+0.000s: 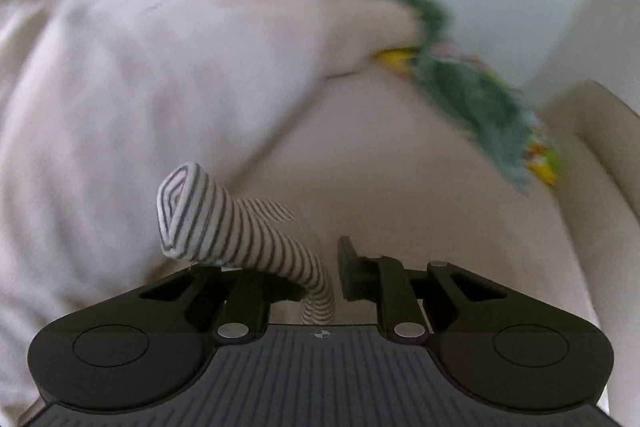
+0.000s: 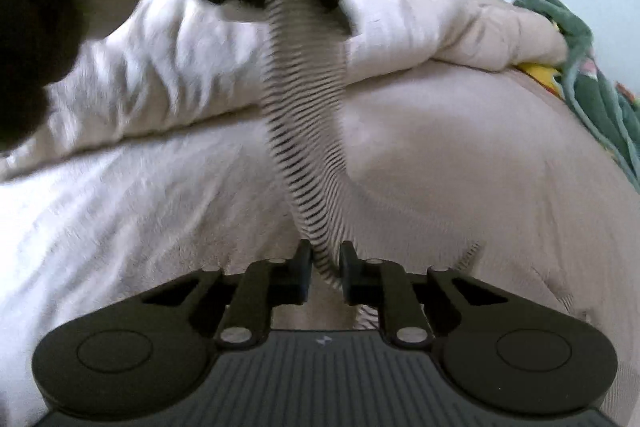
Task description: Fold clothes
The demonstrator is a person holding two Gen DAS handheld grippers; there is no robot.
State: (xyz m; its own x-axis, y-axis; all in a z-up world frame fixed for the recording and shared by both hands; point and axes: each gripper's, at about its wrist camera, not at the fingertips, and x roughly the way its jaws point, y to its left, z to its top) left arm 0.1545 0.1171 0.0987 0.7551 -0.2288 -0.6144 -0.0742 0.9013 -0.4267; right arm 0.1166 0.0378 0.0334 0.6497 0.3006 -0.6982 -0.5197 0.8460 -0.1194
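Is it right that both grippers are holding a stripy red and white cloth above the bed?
Not quite: the striped cloth is grey and white, not red, as the left wrist view shows. Both the left gripper and the right gripper do hold it above the beige bed.

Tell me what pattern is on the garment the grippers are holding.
The striped garment has thin dark grey stripes on white, seen most sharply in the left wrist view.
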